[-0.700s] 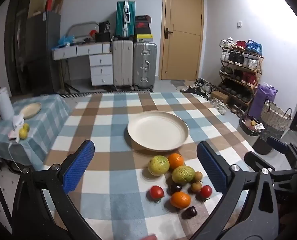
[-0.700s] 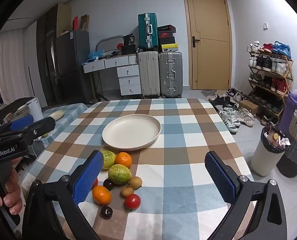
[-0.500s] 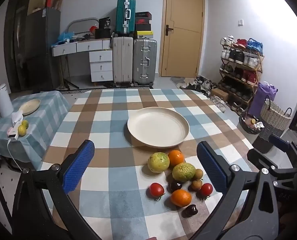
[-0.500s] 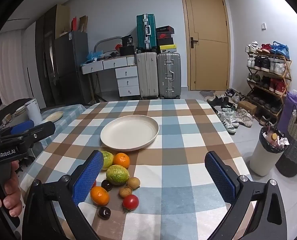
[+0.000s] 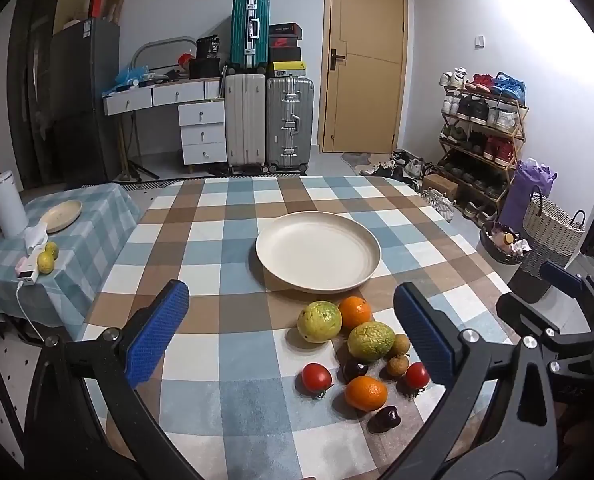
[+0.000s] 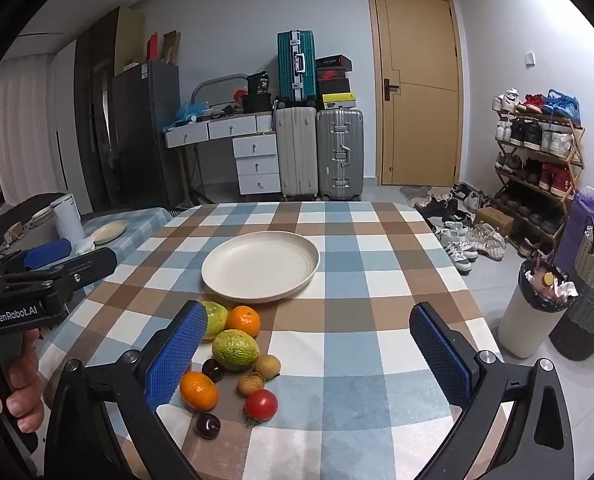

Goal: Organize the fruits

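Note:
An empty cream plate (image 5: pixel 317 251) (image 6: pixel 260 266) sits mid-table on a checked cloth. In front of it lies a cluster of fruit: two green-yellow fruits (image 5: pixel 320 321) (image 5: pixel 370 340), two oranges (image 5: pixel 355 312) (image 5: pixel 365 392), two tomatoes (image 5: pixel 316 377) (image 5: pixel 416 374), small brown fruits (image 5: pixel 397 365) and dark plums (image 5: pixel 384 418). The same cluster shows in the right wrist view (image 6: pixel 235 350). My left gripper (image 5: pixel 291 334) is open and empty, above the table's near side, left of the cluster. My right gripper (image 6: pixel 317 354) is open and empty, right of the cluster.
A low side table (image 5: pixel 77 232) at the left carries a small plate, a white jug and two lemons. A bin (image 6: pixel 535 312) and basket stand right of the table. Suitcases, a desk, a door and a shoe rack lie beyond.
Both grippers have risen and drawn back slightly, so the plate and fruit sit a little lower and further in view. Both stay open and empty.

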Action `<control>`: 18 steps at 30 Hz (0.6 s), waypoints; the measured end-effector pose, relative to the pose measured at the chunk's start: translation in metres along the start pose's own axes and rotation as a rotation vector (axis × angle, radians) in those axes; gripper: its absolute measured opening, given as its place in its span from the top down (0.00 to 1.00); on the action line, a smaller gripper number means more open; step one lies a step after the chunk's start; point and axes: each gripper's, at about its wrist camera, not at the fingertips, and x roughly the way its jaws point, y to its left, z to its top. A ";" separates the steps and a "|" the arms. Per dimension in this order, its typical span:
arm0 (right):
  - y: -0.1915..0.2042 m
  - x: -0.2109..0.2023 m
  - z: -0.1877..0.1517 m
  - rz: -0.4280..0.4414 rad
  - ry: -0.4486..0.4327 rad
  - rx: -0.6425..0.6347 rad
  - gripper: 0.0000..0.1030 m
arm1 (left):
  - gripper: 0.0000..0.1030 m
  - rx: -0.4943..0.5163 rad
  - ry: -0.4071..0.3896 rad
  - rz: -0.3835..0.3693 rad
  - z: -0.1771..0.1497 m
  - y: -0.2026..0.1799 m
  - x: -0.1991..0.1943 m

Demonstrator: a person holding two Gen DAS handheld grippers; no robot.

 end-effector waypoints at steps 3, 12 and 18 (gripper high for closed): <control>0.001 -0.001 0.000 0.003 -0.003 -0.005 0.00 | 0.01 0.008 -0.003 0.016 -0.002 -0.002 0.001; 0.008 0.001 -0.001 0.001 0.003 -0.022 0.00 | 0.01 0.009 0.005 0.025 -0.002 0.000 0.006; 0.009 0.000 -0.001 0.002 0.000 -0.024 0.00 | 0.01 0.007 -0.019 0.011 -0.003 0.001 0.002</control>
